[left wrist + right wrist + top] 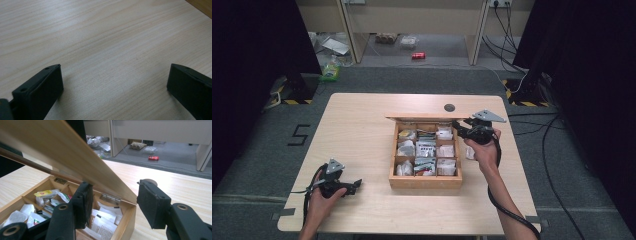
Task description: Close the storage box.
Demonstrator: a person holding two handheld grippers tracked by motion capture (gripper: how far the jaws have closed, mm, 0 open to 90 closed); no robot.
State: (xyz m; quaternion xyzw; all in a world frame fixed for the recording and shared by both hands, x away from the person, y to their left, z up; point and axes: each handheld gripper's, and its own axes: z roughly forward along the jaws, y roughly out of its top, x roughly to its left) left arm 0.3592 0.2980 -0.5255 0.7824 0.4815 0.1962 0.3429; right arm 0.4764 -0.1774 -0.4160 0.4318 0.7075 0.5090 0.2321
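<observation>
Wooden box [426, 181] positioned on the desk [362, 130], right of centre, nearer the right edge than the left. Lid [422, 119] raised on hinges along the box's far side, seen edge-on in the high view and slanting overhead in the right gripper view. Interior divided into a grid of compartments, each holding paper sachets [426, 149], mostly white, a few with green or yellow print. Right gripper [455, 125] held at the far right corner of the box, jaws spread wide apart, gripping nothing; in the right gripper view one jaw placed over the box interior, under the lid's slanting face [62, 152], the other outside the box wall above the bare desk; contact with the lid not determinable. Left gripper [358, 184] rested near the near left corner of the desk, well apart from the box, jaws spread with bare desk surface [105, 50] between them. Dark round mark [449, 107] located near the far edge of the desk, behind the box. Red can [418, 56] lying on the floor beyond the desk.
</observation>
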